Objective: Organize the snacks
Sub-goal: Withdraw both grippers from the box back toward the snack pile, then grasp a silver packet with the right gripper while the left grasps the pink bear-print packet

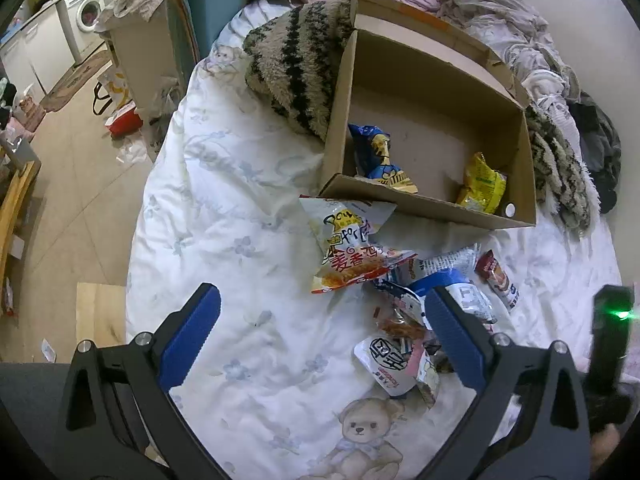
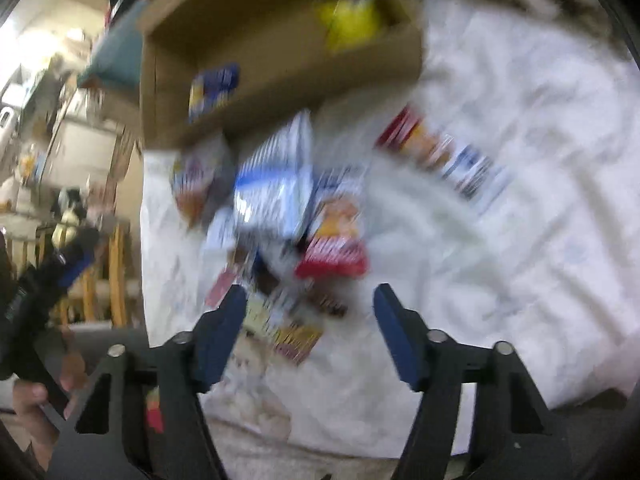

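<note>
1. Snack packets (image 1: 404, 300) lie heaped on a white quilt (image 1: 224, 240) printed with pale flowers and a teddy bear, just in front of an open cardboard box (image 1: 436, 208).
2. Inside the box a blue-and-yellow packet (image 1: 380, 156) leans near the left wall and a yellow packet (image 1: 482, 184) sits toward the right corner, well apart from each other.
3. A large white packet with red and orange print (image 1: 352, 248) rests against the box's near wall, at the top of the heap.
4. A long red, orange and blue bar wrapper (image 1: 498, 276) lies a little to the right of the pile.
5. The left gripper (image 1: 320, 320) hangs over the quilt with its blue pads spread wide and nothing held; its right pad is over the edge of the heap.
6. The right gripper (image 2: 308, 312) points down at the same heap, pads partly apart with packets showing between them; the view is badly blurred, and I can't tell whether either pad touches one.
7. A striped fuzzy blanket (image 1: 296, 64) is bunched behind the box.
</note>
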A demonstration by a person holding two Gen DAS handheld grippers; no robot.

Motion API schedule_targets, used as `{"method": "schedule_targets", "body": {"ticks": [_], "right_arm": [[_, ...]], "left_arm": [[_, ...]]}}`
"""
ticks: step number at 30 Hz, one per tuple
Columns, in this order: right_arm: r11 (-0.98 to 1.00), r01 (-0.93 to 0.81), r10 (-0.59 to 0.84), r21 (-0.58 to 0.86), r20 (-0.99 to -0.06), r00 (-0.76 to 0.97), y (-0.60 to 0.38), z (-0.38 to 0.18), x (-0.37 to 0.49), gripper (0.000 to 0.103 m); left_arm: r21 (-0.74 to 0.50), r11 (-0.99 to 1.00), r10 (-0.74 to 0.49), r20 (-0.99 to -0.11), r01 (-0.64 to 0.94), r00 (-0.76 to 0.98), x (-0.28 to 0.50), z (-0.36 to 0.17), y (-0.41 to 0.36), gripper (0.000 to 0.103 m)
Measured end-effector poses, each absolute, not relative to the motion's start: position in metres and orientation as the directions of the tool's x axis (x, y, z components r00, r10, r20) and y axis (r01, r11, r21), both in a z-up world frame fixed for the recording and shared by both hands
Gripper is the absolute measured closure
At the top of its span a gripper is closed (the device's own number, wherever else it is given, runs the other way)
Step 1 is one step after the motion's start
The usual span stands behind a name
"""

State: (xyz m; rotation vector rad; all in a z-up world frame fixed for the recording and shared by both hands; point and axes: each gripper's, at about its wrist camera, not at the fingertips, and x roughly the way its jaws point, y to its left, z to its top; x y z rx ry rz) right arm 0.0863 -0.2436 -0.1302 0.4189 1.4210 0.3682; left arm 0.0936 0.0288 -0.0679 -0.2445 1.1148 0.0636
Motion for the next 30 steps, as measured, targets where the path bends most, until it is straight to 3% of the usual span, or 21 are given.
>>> {"method": "schedule_targets", "body": {"ticks": [9, 11, 13, 21, 25, 30], "right_arm": [[0.928, -0.049, 0.373, 0.370, -0.925, 0.067, -0.204, -0.159, 0.104, 0.047], [0.928, -0.053, 0.371, 0.368, -0.927, 0.057, -0.203, -0.161, 0.104, 0.069], [0.918, -0.049, 0.396, 0.393, -0.917, 0.046, -0.205, -0.160, 0.100, 0.084], [0.874, -0.081, 0.486, 0.480, -0.867, 0.108, -0.224, -0.126, 0.079, 0.085], [0.858, -0.089, 0.513, 0.506, -0.830, 0.217, -0.245, -0.094, 0.067, 0.085], [0.844, -0.044, 0.520, 0.535, -0.795, 0.313, -0.263, -0.076, 0.067, 0.085]], "left_arm": [[-0.170, 0.964, -0.068, -0.903, -0.205, 0.425, 0.096, -0.075, 0.036, 0.002], [-0.169, 0.964, -0.070, -0.905, -0.205, 0.420, 0.097, -0.076, 0.035, 0.002], [-0.171, 0.965, -0.074, -0.907, -0.201, 0.416, 0.097, -0.078, 0.033, 0.002], [-0.170, 0.972, -0.092, -0.909, -0.160, 0.407, 0.093, -0.082, 0.019, 0.002], [-0.176, 0.974, -0.114, -0.922, -0.140, 0.371, 0.084, -0.091, 0.007, 0.003], [-0.169, 0.962, -0.081, -0.926, -0.213, 0.369, 0.065, -0.092, -0.011, 0.009]]}}
